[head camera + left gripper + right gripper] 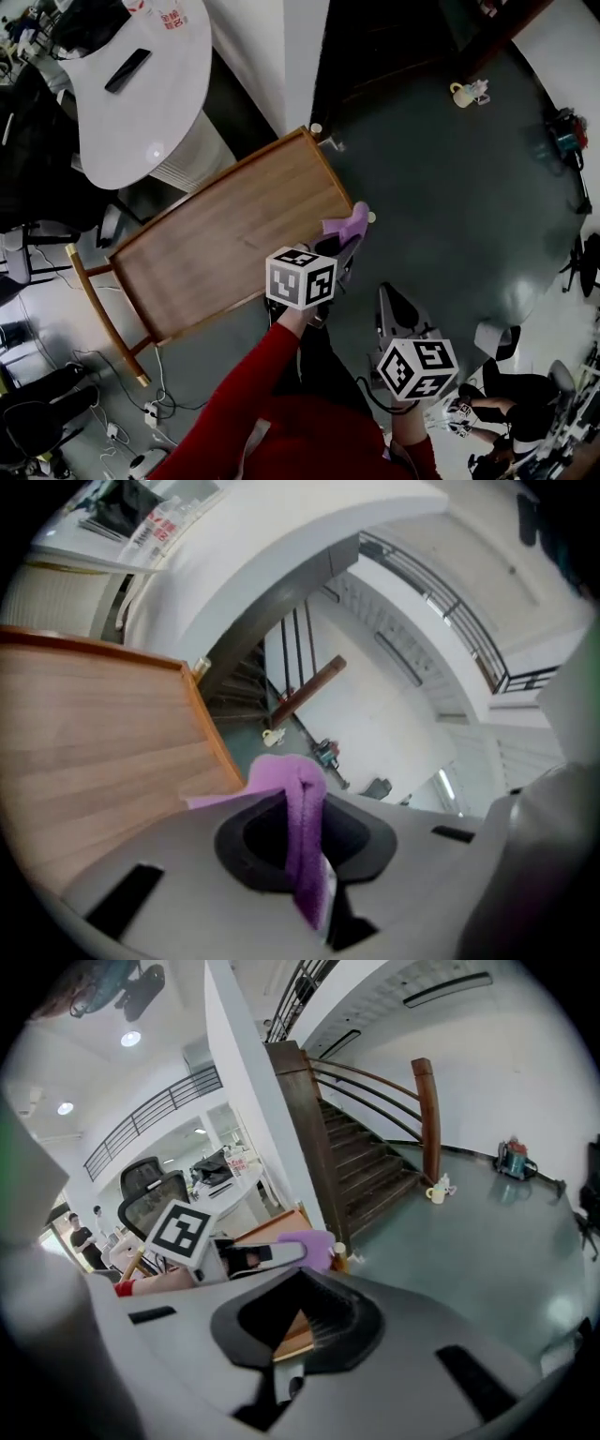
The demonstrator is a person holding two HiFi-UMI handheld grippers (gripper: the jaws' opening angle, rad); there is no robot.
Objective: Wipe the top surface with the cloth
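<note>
The wooden top [216,244] is a rimmed tray-like table that runs diagonally in the head view. A purple cloth [345,223] hangs over its right edge, near the corner. My left gripper [339,246] is shut on the cloth there. In the left gripper view the cloth [302,808] is folded and pinched between the jaws of that gripper [302,846], with the wooden top [94,742] to the left. My right gripper [398,309] hovers off the table, nearer to me, over the floor. Its jaws [298,1330] look shut with nothing held. It sees the cloth [314,1246] ahead.
A white curved desk [141,94] with a black object [127,69] stands behind the table. A dark staircase [375,1166] rises beyond, with a mug [462,94] on the grey floor. Cables [112,412] and chairs [28,412] lie left; a person [511,403] is at lower right.
</note>
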